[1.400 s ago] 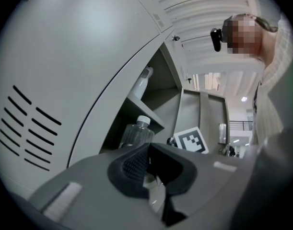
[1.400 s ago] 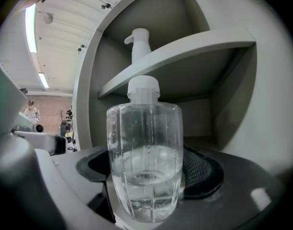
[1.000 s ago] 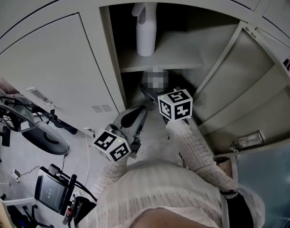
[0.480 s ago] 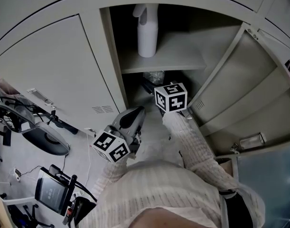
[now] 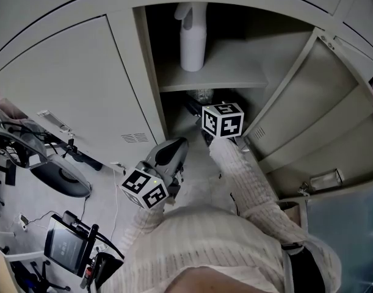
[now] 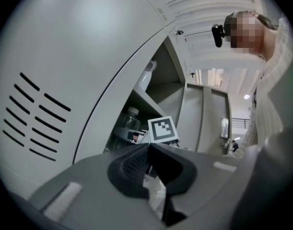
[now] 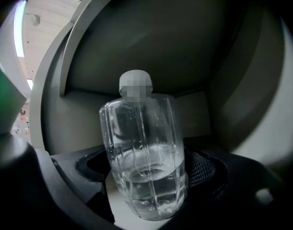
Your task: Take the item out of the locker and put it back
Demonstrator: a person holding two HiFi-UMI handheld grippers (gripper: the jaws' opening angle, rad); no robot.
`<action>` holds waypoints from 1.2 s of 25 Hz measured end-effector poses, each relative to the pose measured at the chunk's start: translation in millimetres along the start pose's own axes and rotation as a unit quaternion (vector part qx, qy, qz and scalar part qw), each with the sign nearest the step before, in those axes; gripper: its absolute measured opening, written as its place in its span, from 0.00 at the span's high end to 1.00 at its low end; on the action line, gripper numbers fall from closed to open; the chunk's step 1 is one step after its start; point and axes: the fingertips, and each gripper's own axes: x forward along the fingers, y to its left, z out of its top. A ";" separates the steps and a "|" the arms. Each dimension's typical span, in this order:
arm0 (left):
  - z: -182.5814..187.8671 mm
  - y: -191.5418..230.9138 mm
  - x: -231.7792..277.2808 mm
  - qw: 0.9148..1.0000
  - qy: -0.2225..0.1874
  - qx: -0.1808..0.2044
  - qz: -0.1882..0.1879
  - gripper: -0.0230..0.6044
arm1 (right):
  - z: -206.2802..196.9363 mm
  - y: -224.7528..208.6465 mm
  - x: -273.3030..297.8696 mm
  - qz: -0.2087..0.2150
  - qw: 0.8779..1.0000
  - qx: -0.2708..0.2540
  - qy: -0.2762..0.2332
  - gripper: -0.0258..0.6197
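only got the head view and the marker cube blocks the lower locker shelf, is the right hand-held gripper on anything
Observer: Yes. The right gripper view shows a clear bottle upright between the jaws of the right hand-held gripper, with the pads against both its sides.
Operator: anything inside it
Observer: It is partly filled with clear liquid and closed with a white cap.
Operator: and the left one
Observer: In the left gripper view the left hand-held gripper has its jaws together at the tips, with nothing between them.
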 end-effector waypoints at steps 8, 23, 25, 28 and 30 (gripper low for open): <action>-3.0 -1.6 -2.8 1.000 0.000 -0.014 -0.006 0.95 | 4.9 1.0 -12.7 -0.009 1.000 -0.004 -0.010 0.27; 2.2 -26.9 -2.7 1.000 -0.011 -0.018 -0.023 0.95 | 25.2 54.2 -114.8 0.084 0.994 -0.017 -0.066 0.39; -2.1 -34.3 -2.0 1.000 -0.004 -0.016 -0.026 0.95 | 23.1 59.8 -131.7 0.095 0.993 -0.026 -0.065 0.44; -8.5 -44.3 -3.8 0.999 -0.002 -0.025 -0.032 0.95 | 16.5 61.4 -155.1 0.094 0.993 -0.053 -0.055 0.59; -11.6 -48.6 -4.7 0.999 -0.001 -0.027 -0.032 0.95 | 12.7 64.7 -168.7 0.100 0.992 -0.061 -0.052 0.66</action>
